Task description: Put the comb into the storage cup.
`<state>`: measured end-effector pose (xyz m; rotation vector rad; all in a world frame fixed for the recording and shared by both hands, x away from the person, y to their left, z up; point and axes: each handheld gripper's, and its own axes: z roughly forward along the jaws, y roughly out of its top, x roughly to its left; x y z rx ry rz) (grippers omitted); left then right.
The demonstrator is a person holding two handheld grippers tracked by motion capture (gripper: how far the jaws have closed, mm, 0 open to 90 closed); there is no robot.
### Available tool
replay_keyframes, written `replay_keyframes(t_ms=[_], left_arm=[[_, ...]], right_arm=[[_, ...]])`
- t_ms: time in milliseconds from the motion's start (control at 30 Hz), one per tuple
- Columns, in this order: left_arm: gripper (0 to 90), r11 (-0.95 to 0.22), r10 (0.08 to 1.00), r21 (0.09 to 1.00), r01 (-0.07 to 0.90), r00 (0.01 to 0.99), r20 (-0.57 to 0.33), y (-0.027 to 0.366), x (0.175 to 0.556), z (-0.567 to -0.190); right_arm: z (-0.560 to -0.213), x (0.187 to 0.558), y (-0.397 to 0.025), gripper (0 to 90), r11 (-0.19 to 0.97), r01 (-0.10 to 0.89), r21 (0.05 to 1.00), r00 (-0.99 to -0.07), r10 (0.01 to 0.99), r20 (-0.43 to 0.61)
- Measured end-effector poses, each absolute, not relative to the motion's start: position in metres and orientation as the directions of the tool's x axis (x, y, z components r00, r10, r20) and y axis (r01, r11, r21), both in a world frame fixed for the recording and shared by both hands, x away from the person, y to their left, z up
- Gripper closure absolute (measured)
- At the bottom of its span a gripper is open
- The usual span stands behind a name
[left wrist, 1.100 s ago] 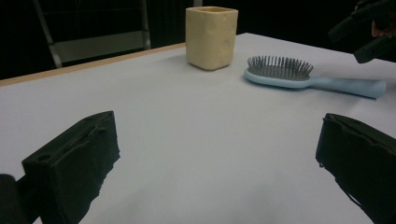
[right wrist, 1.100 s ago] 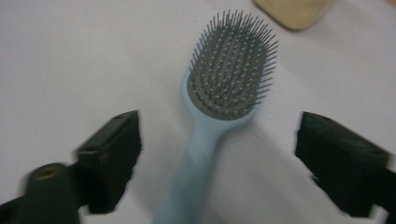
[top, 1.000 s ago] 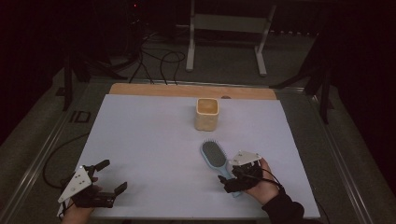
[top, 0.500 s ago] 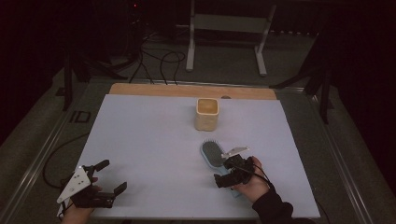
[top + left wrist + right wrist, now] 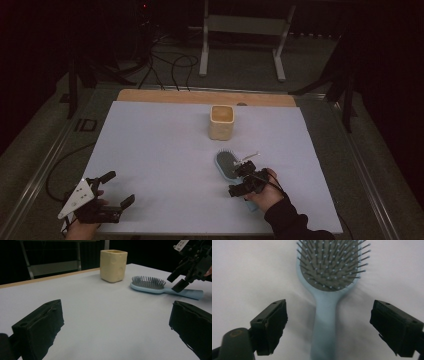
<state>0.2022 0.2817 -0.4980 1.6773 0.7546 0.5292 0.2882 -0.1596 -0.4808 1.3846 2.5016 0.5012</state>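
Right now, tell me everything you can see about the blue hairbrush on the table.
The hairbrush is pale blue, plastic by its look, with an oval head, a dark pad of thin grey bristles with small tips, and a straight flat handle. It lies flat on the white table, bristles up, head toward the cream cup but apart from it. The right claw hovers open over the handle, one jaw on either side, not touching it.

We record a table (image 5: 165,150) covered by a white sheet, with a strip of bare wood exposed along its far edge. Two items lie directly on the sheet. A pale yellow square cup (image 5: 221,121) stands upright towards the far middle. A light blue hairbrush (image 5: 231,167) lies bristles up, near the cup on its near side, apart from it.
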Motion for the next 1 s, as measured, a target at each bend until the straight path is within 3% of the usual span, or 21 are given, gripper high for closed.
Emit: replay_keyframes(t_ms=[200,600,1000], left_arm=[[0.0,-0.132,0.720,0.971,0.200,0.692,-0.045,0.281,0.202,-0.498],[0.0,-0.132,0.718,0.971,0.199,0.694,-0.045,0.281,0.202,-0.498],[0.0,-0.136,0.716,0.970,0.203,0.697,-0.046,0.281,0.203,-0.499]], right_arm=[[-0.485,0.292,-0.155,22.5,0.497,0.787,0.366,-0.519,0.853,-0.044],[-0.490,0.300,-0.155,51.2,0.467,0.819,0.335,-0.481,0.876,-0.045],[-0.493,0.308,-0.160,67.3,0.472,0.833,0.289,-0.499,0.866,0.024]])
